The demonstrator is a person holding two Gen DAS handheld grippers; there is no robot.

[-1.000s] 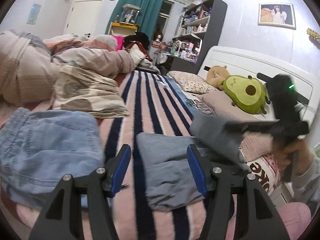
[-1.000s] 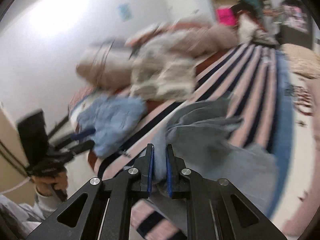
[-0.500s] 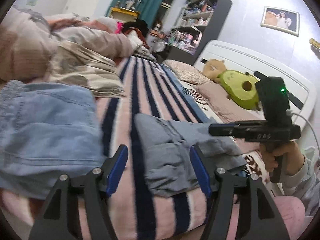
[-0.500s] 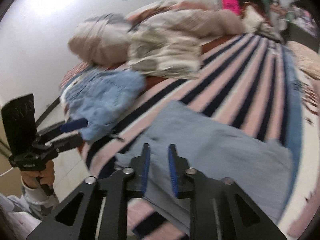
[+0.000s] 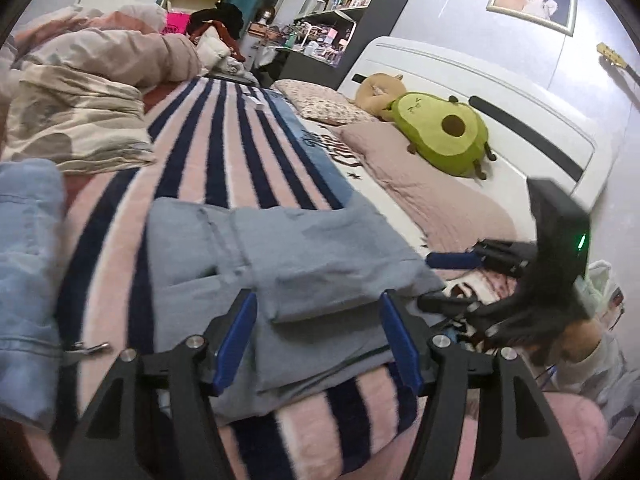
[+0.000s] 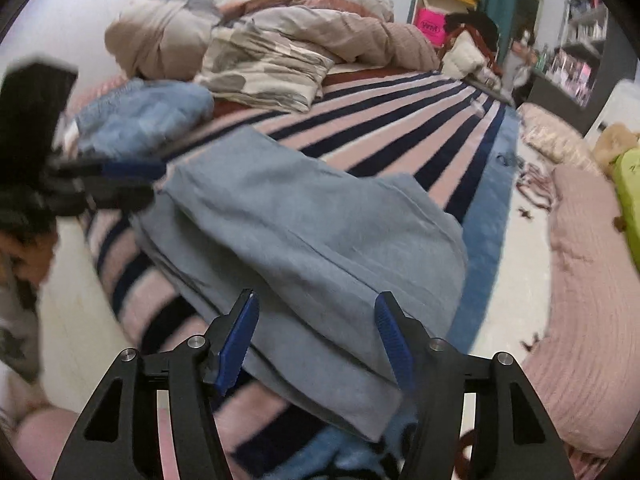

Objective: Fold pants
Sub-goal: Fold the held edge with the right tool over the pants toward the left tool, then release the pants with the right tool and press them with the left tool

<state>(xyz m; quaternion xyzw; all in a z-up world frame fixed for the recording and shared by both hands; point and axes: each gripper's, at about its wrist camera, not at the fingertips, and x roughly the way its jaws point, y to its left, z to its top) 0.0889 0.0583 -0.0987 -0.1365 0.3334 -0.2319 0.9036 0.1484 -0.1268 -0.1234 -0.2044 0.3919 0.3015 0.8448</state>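
The left claw [image 5: 318, 340] is spread wide and holds nothing, its blue fingertips on either side of the near edge of the grey pants [image 5: 280, 264]. The right claw [image 6: 316, 340] is just as wide and empty, low in its frame over the same cloth. The pants [image 6: 312, 232] lie in the middle of both views on the striped blanket [image 5: 224, 152] — already doubled into a layered stack. A fold looks just laid down; next comes either smoothing or gripping an end for one more fold. Denim clothes [image 5: 28, 264] sit at the left edge.
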